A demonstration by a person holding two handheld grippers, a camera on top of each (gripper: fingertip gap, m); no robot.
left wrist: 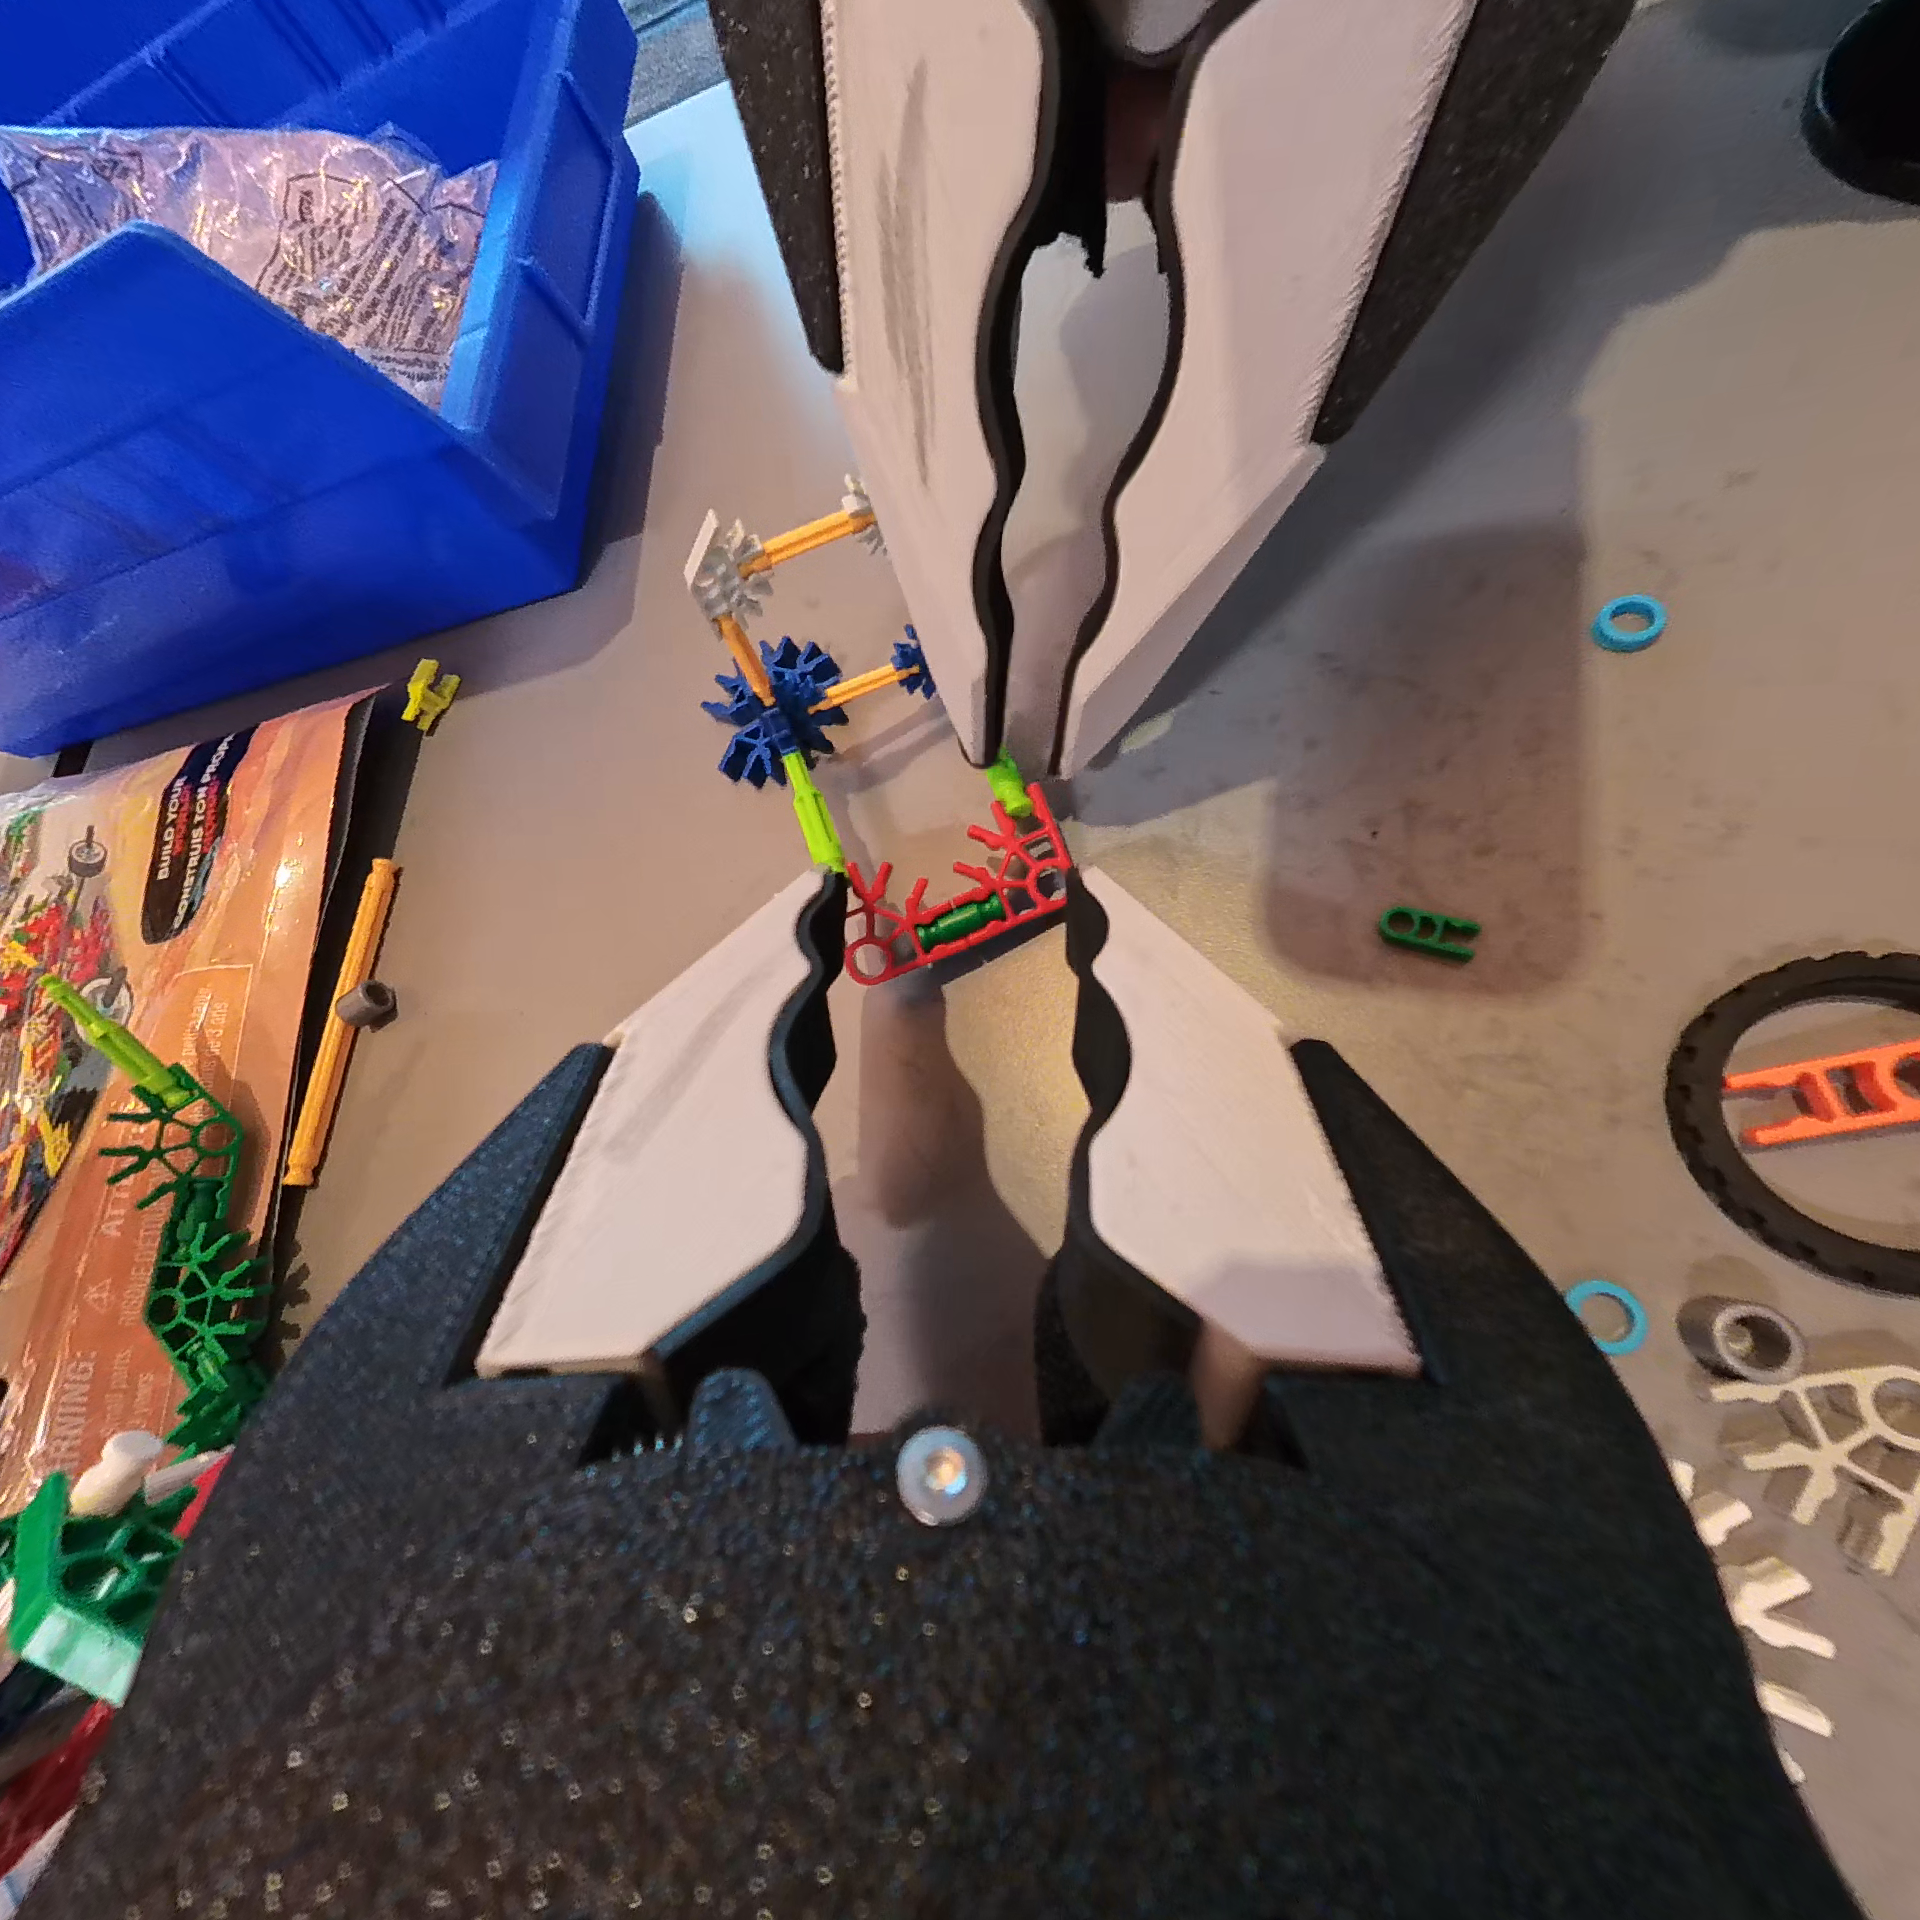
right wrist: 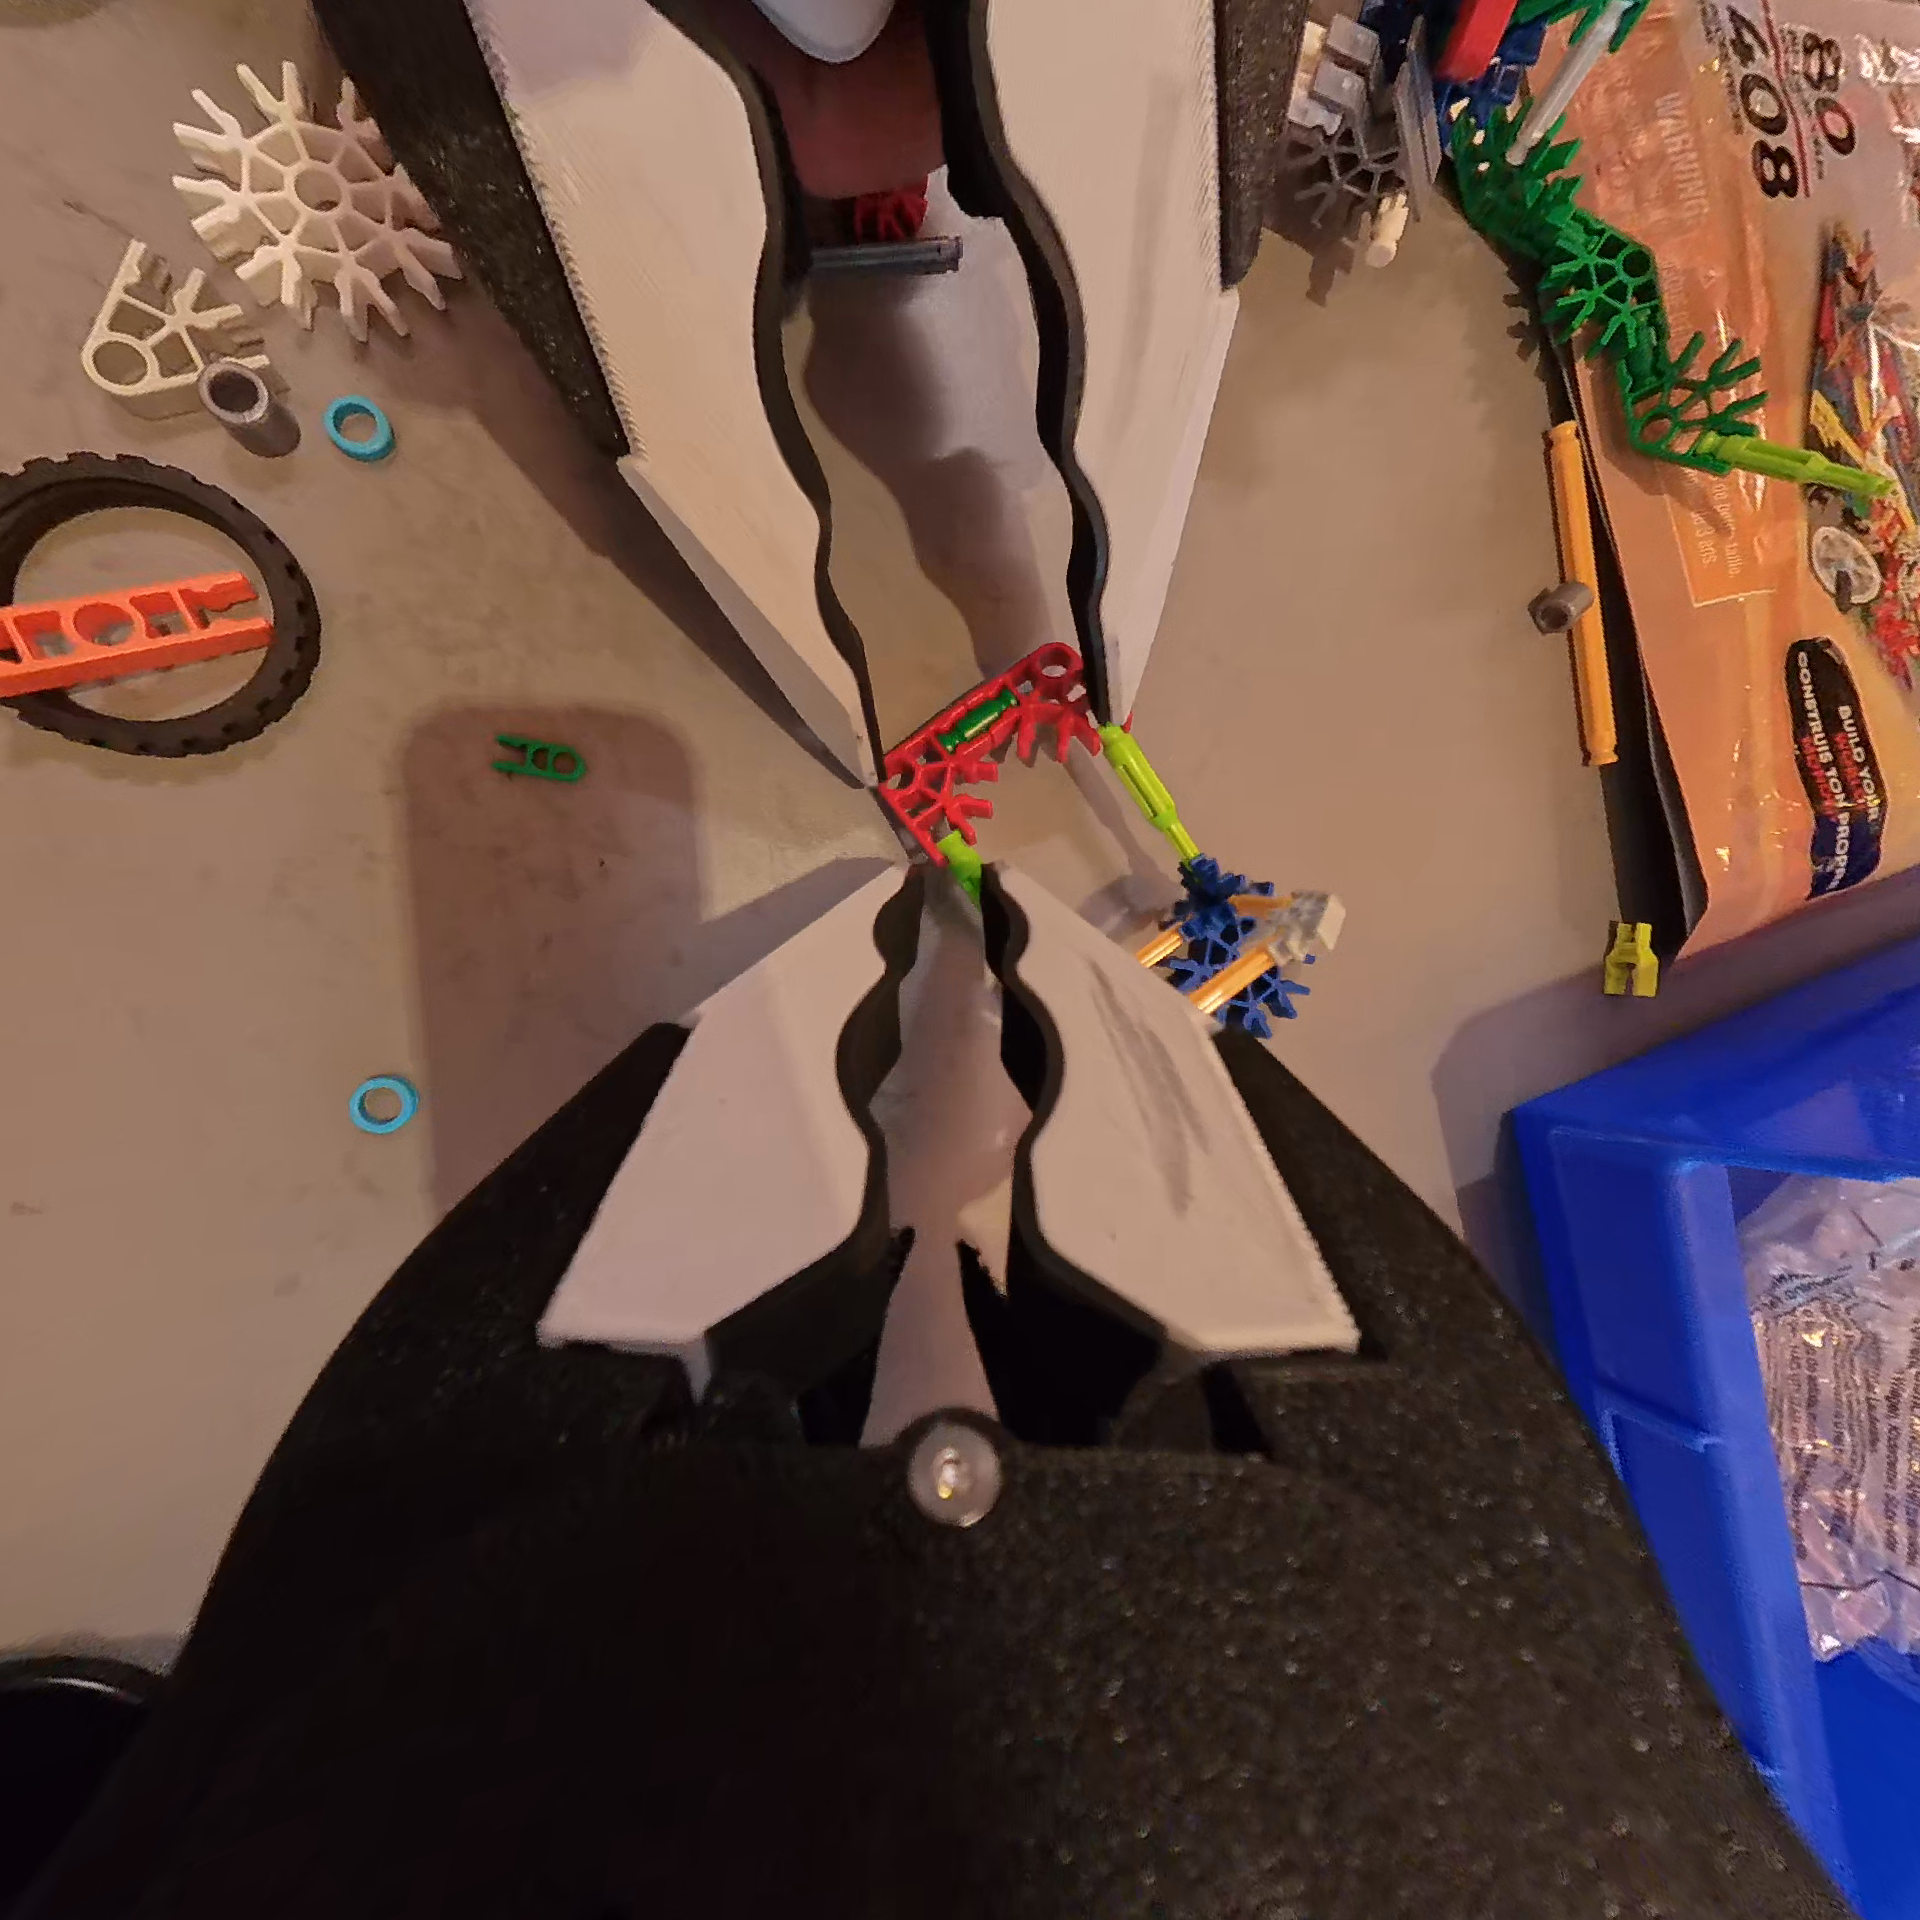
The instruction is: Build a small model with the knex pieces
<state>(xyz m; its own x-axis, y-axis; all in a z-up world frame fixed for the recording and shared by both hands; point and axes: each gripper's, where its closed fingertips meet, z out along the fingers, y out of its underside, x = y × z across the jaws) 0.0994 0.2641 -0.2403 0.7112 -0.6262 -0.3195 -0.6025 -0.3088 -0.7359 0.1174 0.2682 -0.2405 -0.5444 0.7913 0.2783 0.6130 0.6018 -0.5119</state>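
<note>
A small rod-and-connector frame (left wrist: pixel 883 790) is held between two facing grippers above a grey table (left wrist: pixel 1351 727). Its red connector end (left wrist: pixel 956 904) is spanned crosswise by the left gripper (left wrist: pixel 951 883), whose fingers are partly spread against both ends. A lime rod (right wrist: pixel 961 868) is pinched by the nearly closed right gripper (right wrist: pixel 951 883).

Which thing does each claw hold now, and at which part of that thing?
The left claw grips the red connectors by their two outer ends. The right claw pinches the lime-green rod plugged into them.
</note>
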